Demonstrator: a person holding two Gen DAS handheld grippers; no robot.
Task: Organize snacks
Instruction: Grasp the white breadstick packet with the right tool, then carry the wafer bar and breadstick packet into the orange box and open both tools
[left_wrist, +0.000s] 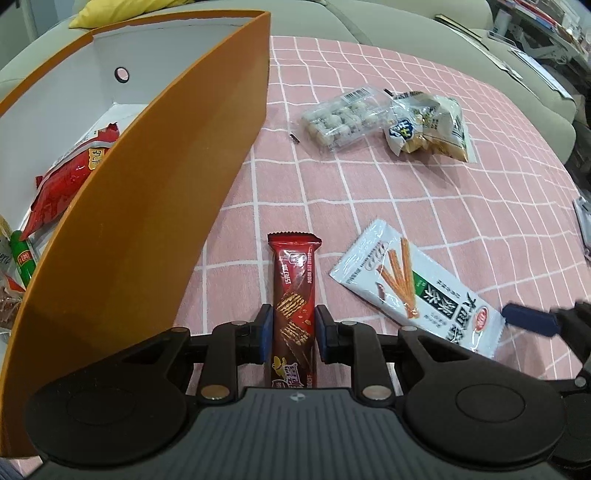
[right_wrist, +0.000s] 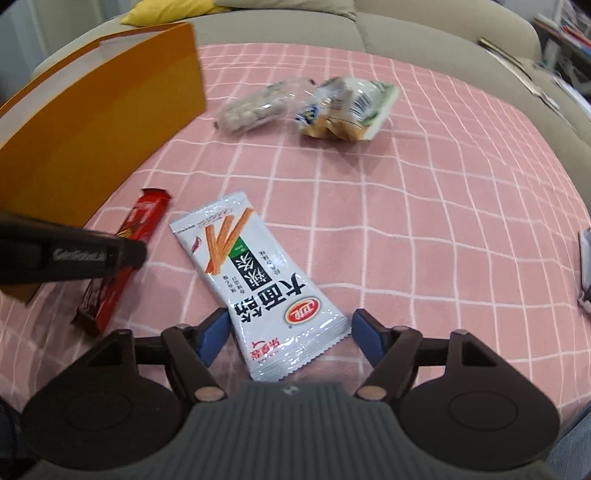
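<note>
Snacks lie scattered on a pink checked cloth (left_wrist: 424, 206) beside an orange box (left_wrist: 147, 206) with a white inside. Left gripper (left_wrist: 291, 332) has its blue pads pinching a red wafer bar (left_wrist: 293, 295) at the sides; bar runs lengthwise between the fingers, far end pointing away from the camera, just right of the box wall. From the left wrist view I can't tell if the bar is lifted or touching the cloth; the right wrist view shows it tilted with its near end dark and low, but that part is blurred. Right gripper (right_wrist: 290, 332) is spread wide over a white stick-snack pack (right_wrist: 258, 280), which lies flat on the cloth at a diagonal. Its near end sits between the blue pads (right_wrist: 212, 334), pads clear of it on both sides, no pinch. Wafer bar and white pack lie near each other, not touching. Further back on the cloth: a clear tray pack of round sweets (left_wrist: 340, 120) and a crumpled clear bag of biscuits (left_wrist: 432, 125), touching or overlapping each other, well apart from both grippers. Inside the box: a red bag (left_wrist: 62, 181) against the wall, a green packet (left_wrist: 22, 258) next to it, more wrappers at the lower left edge, cropped. A grey sofa (left_wrist: 406, 22) with a yellow cushion (left_wrist: 110, 9) sits behind the cloth.
</note>
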